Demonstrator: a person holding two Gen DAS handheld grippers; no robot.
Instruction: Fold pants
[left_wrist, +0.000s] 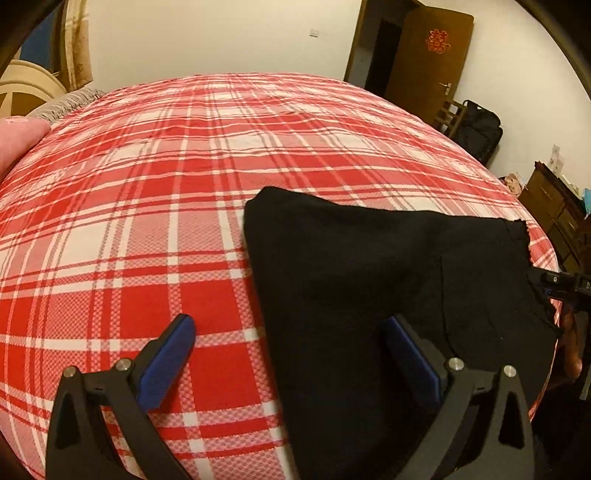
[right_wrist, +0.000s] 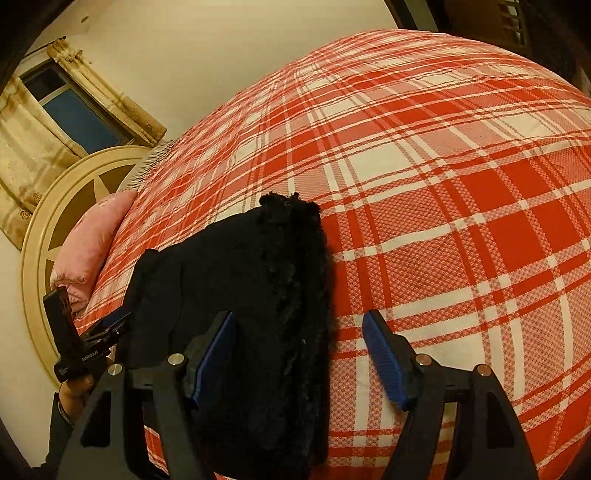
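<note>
Black pants (left_wrist: 369, 280) lie folded in a compact bundle on the red plaid bed (left_wrist: 147, 206), near its front right part. My left gripper (left_wrist: 291, 354) is open; its right finger (left_wrist: 410, 362) sits over the bundle's left edge and its left finger (left_wrist: 170, 362) is above bare sheet. In the right wrist view the pants (right_wrist: 258, 295) show a fuzzy edge at the far end. My right gripper (right_wrist: 299, 354) is open and straddles the bundle's right side, holding nothing. A hand (right_wrist: 74, 395) holds the left gripper (right_wrist: 107, 325) at the bundle's left edge.
A pink pillow (right_wrist: 92, 240) and a round cream headboard (right_wrist: 55, 221) stand at the head of the bed, below a curtained window (right_wrist: 74, 107). A brown door (left_wrist: 428, 59), a black bag (left_wrist: 480, 129) and a wooden dresser (left_wrist: 554, 206) line the far wall.
</note>
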